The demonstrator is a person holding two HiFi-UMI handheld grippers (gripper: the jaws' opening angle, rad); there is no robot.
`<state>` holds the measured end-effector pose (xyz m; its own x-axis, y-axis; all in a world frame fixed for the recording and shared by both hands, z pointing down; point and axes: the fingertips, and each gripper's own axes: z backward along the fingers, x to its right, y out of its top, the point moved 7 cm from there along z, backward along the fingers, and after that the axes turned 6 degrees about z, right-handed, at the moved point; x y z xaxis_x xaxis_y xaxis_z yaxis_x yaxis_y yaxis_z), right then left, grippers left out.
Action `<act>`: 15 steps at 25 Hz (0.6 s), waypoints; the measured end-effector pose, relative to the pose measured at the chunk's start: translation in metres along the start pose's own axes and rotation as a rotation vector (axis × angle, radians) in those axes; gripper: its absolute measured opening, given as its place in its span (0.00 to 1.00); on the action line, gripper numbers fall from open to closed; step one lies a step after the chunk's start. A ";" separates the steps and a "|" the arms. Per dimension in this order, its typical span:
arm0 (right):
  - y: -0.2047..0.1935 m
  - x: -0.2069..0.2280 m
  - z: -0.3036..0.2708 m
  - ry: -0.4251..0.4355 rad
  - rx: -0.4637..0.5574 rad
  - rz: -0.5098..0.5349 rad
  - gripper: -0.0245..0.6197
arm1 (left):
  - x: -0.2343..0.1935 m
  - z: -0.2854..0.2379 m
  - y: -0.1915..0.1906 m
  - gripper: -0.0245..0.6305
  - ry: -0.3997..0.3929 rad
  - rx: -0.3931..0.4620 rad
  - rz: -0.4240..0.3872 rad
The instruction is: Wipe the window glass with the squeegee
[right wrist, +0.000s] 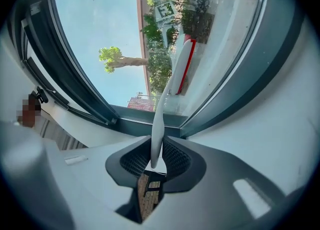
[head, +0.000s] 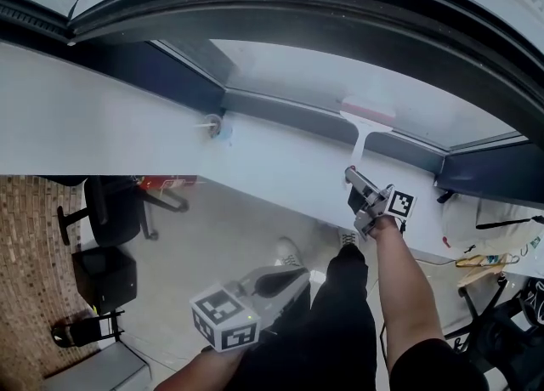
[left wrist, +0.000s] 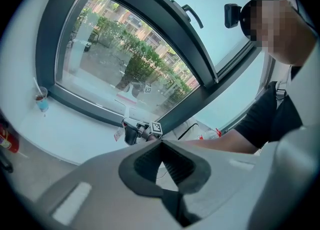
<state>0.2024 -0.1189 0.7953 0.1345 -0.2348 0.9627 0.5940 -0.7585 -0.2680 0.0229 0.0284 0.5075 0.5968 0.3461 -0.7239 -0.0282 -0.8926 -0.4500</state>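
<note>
The white squeegee (head: 364,136) has a red-edged blade pressed against the lower part of the window glass (head: 340,75). In the right gripper view its thin handle (right wrist: 159,124) runs from the jaws up to the blade (right wrist: 182,67). My right gripper (head: 352,175) is shut on that handle, just below the dark window frame and over the white sill (head: 127,126). My left gripper (head: 299,279) hangs low near my legs, away from the window, shut with nothing in it (left wrist: 161,146). From the left gripper view the right gripper (left wrist: 136,132) is seen at the sill.
A cup with a straw (head: 219,128) stands on the sill to the left of the squeegee. A black office chair (head: 110,211) and a black box (head: 104,277) stand on the floor at left. Hangers (head: 484,257) and cables lie at right. A window handle (left wrist: 192,15) sits on the upper frame.
</note>
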 end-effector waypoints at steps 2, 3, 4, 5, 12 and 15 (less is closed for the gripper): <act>-0.001 0.010 0.001 -0.015 -0.004 -0.013 0.18 | -0.003 0.000 -0.002 0.04 0.004 0.000 0.006; -0.002 0.015 0.002 -0.024 -0.010 -0.017 0.18 | -0.004 0.000 -0.003 0.04 0.007 0.000 0.010; -0.003 0.020 0.003 -0.035 -0.020 -0.017 0.18 | -0.006 0.000 -0.004 0.04 0.009 0.000 0.014; -0.004 0.024 0.004 -0.045 -0.030 -0.015 0.18 | -0.007 0.001 -0.005 0.04 0.012 0.000 0.017; -0.007 0.043 0.004 -0.091 -0.078 -0.018 0.18 | -0.013 0.003 -0.005 0.04 0.023 0.001 0.025; -0.007 0.046 0.005 -0.099 -0.082 -0.025 0.18 | -0.013 0.005 -0.004 0.04 0.025 0.002 0.024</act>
<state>0.2077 -0.1213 0.8417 0.2009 -0.1571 0.9669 0.5320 -0.8113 -0.2424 0.0115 0.0286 0.5163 0.6160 0.3173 -0.7210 -0.0446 -0.8998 -0.4341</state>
